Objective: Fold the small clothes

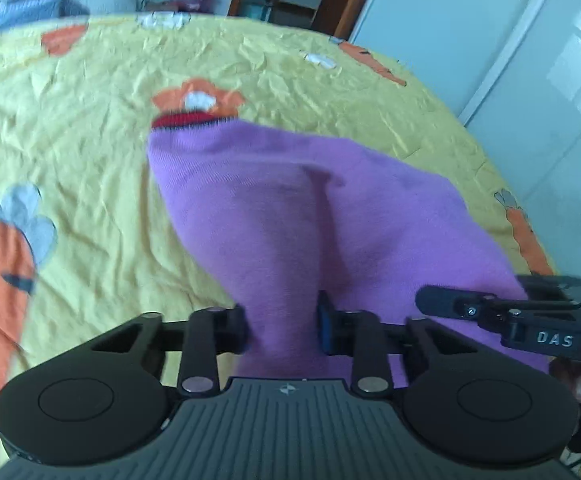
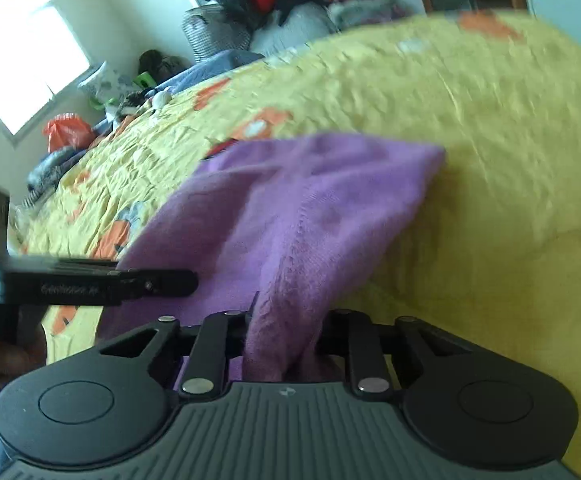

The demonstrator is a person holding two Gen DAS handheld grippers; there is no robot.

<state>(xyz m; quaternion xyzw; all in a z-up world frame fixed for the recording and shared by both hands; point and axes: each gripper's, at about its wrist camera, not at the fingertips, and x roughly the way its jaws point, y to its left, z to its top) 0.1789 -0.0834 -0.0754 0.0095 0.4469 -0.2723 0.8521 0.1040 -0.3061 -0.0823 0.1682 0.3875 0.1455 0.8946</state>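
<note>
Left wrist view: purple garment (image 1: 290, 208), soft, light and limp, lay on the yellow bedspread (image 1: 90, 140) toward its near edge, its near hem pinched by left gripper (image 1: 284, 328) and right gripper (image 2: 284, 340), best gripped at hem corners.

I'm looking down from each wrist, close over the yellow bedspread (image 1: 90, 152). Both views are sharing the purple garment (image 1: 290, 208), each catching the other gripper at its edge.
</note>
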